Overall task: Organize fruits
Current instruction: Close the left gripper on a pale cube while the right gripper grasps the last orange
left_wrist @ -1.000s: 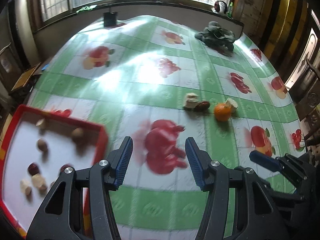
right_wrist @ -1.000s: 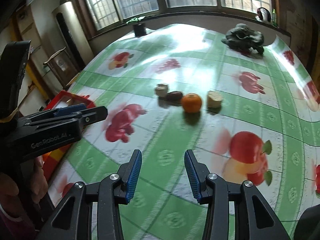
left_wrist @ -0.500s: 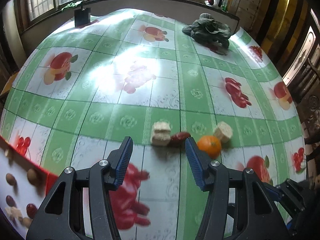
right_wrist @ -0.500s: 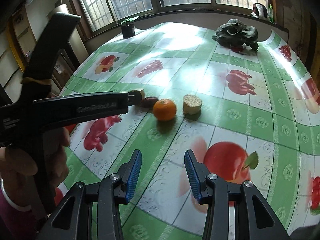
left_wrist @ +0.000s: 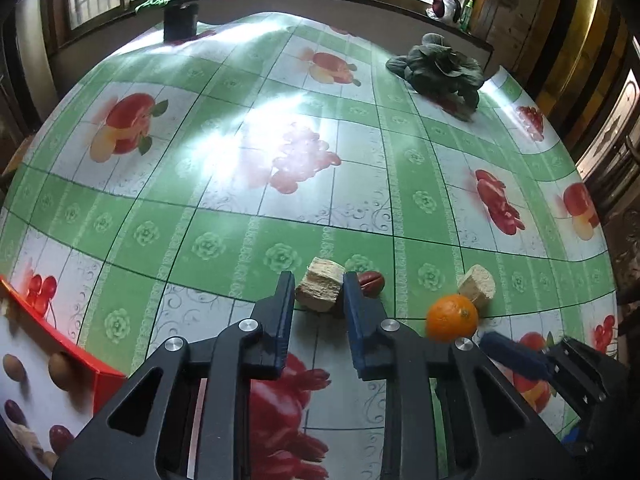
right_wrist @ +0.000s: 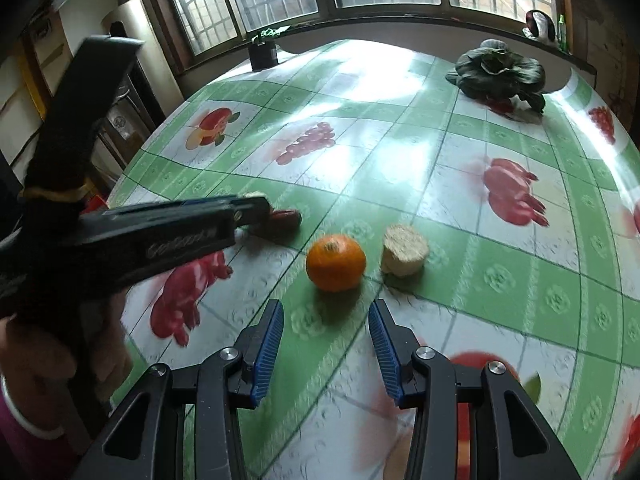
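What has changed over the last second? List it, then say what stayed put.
The left gripper swung away from the red tray, advanced to the pale cut chunk, and its jaws are closing with the chunk between them. The right gripper advanced toward the orange, jaws unchanged and empty. The orange, red date, second chunk and leafy greens stayed put.

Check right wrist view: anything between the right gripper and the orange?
Nothing. The right wrist view shows only bare tablecloth between the open right gripper and the orange. The pale chunk sits beside the orange, off that line.
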The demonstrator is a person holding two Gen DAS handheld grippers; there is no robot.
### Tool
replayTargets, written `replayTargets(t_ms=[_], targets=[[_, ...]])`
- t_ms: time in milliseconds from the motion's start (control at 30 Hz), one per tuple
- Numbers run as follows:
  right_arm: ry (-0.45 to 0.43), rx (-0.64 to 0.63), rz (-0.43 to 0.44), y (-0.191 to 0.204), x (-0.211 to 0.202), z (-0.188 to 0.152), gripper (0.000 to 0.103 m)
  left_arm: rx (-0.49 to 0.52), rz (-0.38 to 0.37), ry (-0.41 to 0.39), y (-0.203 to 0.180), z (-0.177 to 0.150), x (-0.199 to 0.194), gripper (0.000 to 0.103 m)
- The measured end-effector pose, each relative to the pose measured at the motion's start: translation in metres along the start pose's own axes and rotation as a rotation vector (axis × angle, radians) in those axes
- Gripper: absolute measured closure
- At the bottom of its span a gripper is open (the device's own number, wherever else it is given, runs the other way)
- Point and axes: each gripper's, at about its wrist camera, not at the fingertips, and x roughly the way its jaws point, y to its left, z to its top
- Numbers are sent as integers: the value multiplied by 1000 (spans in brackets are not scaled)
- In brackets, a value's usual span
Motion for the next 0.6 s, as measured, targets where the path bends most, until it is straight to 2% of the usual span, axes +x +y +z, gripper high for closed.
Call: replayTargets(t_ms=[267,367,600], targets=[[-10,-31,-50,4,23,20,60,-35,3,6,16,-11,-11,80],[-13,-56,-78,5,26,22,70,-29,13,3,16,-16,-15,80],[-10,-31,-57,5,12,10,71,10,45,-2,9,-30,-28,80]])
